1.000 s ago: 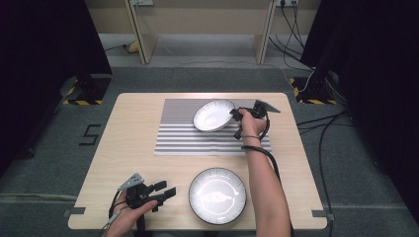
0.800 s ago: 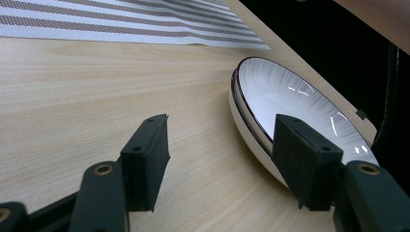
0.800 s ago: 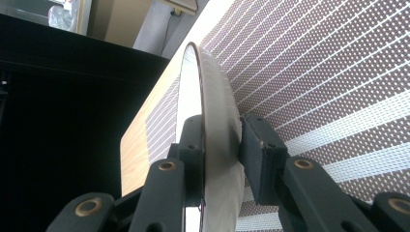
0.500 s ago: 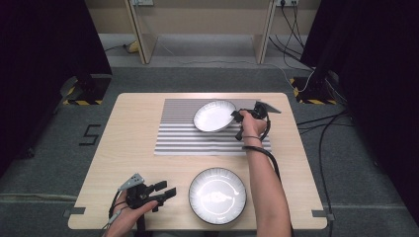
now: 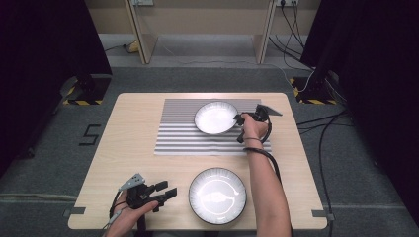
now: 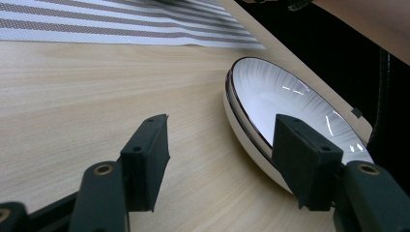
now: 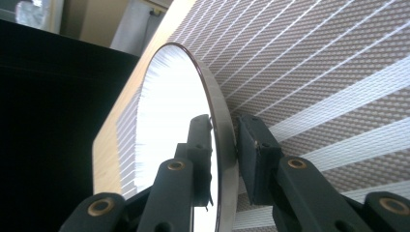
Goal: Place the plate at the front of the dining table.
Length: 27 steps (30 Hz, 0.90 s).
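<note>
I am working the right gripper (image 5: 240, 119) at the far plate (image 5: 215, 117), which is lying on the striped mat (image 5: 188, 138) toward the table's (image 5: 133, 128) far right. Its jaws have just been closing, one inside and one outside the plate's rim (image 7: 218, 121), pads at or nearly on it. I am resting the left gripper (image 5: 166, 192) at the near edge, jaws standing open and empty, just left of the near plate (image 5: 218, 195).
</note>
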### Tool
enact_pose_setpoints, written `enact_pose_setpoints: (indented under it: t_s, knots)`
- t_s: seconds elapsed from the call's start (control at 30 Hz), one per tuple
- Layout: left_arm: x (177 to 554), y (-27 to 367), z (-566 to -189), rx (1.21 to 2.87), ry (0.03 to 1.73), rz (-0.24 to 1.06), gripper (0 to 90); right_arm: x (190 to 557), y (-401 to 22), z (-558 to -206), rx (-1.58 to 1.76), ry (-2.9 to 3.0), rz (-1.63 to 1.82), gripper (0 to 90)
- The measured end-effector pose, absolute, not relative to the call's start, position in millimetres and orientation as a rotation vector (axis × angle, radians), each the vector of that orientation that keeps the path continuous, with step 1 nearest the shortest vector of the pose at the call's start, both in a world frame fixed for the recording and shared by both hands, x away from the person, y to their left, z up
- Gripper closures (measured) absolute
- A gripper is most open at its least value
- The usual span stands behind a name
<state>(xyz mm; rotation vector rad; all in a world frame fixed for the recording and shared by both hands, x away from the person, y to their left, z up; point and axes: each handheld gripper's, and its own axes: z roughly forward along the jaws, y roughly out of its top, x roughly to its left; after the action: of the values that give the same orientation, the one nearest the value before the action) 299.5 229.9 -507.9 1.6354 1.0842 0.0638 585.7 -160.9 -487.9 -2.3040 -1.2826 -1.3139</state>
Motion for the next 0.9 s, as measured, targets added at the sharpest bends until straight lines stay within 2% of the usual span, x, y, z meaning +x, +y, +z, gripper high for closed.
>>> enact_pose_setpoints:
  t_s: [0.23,0.73,0.9]
  knots:
    - [300,229,-508,1.641,1.078,0.067,37.6,584,-167,-490,-2.325,-1.293,-1.305,74.2]
    - [299,229,-507,1.631,1.067,0.070,37.1,573,-180,-479,-2.336,-1.253,-1.357,60.6]
    - [299,230,-507,1.630,1.065,0.072,36.6,565,-188,-478,-2.326,-1.258,-1.362,58.6]
